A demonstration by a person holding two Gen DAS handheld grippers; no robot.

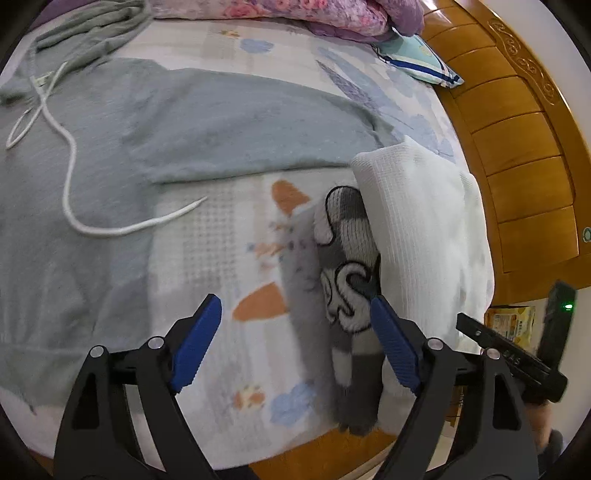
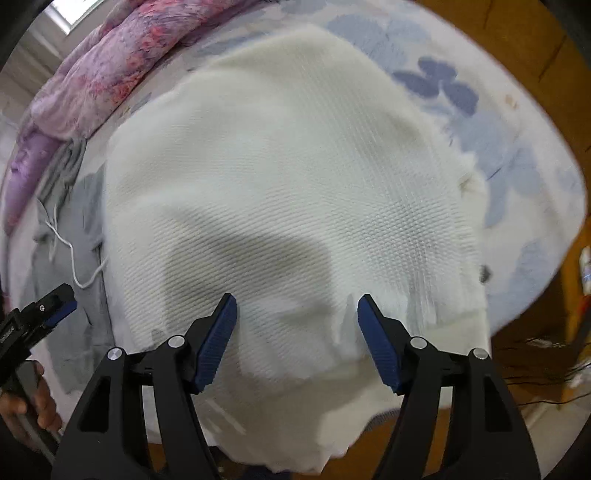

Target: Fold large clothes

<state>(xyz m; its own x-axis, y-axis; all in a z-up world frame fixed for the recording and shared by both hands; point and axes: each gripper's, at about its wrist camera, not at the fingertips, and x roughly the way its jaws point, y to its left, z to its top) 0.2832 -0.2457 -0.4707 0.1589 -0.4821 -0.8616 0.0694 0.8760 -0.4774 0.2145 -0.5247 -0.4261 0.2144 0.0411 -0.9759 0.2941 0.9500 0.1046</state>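
Left gripper [image 1: 295,317]: jaws apart, nothing between them, hovering over the bed [image 1: 229,258] near its front edge. Right gripper [image 2: 297,317]: jaws apart, empty, above the white knit garment [image 2: 280,177]. That garment lies folded at the bed's right edge, by the wooden footboard [image 1: 517,147], partly covering a grey-and-white patterned piece [image 1: 349,266]. Grey-green hoodie [image 1: 147,122] spread flat toward the left side (white drawstring [image 1: 70,177] loose across it). Floral quilt [image 1: 295,14] along the far edge.
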